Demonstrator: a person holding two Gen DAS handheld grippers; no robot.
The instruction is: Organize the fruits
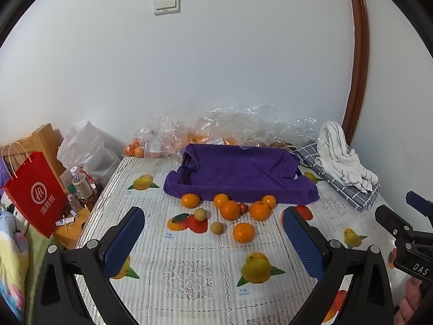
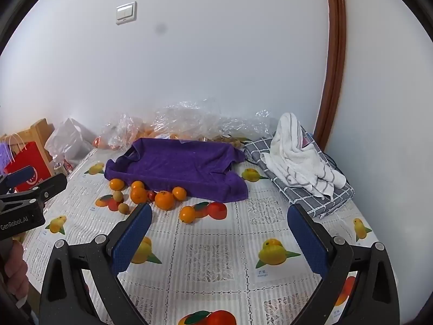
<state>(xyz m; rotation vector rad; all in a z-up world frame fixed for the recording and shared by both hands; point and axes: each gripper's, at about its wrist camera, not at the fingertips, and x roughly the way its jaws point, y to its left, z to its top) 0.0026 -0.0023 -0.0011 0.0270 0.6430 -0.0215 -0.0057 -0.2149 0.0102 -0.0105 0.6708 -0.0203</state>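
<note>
Both tongs, the left tongs [image 1: 213,239] and right tongs [image 2: 219,237], hang wide open and empty at frame bottom, so nothing is gathered yet; the oranges [image 1: 230,210] lie mid-frame against the purple-draped tray [image 1: 243,173], awaiting a first pick.

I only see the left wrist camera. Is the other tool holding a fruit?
Observer: No. The right tool is open, with nothing between its fingers.
Child: What's the red thing half hidden at the right corner of the cloth?
Observer: Just a red fruit picture printed on the tablecloth, not real fruit.
</note>
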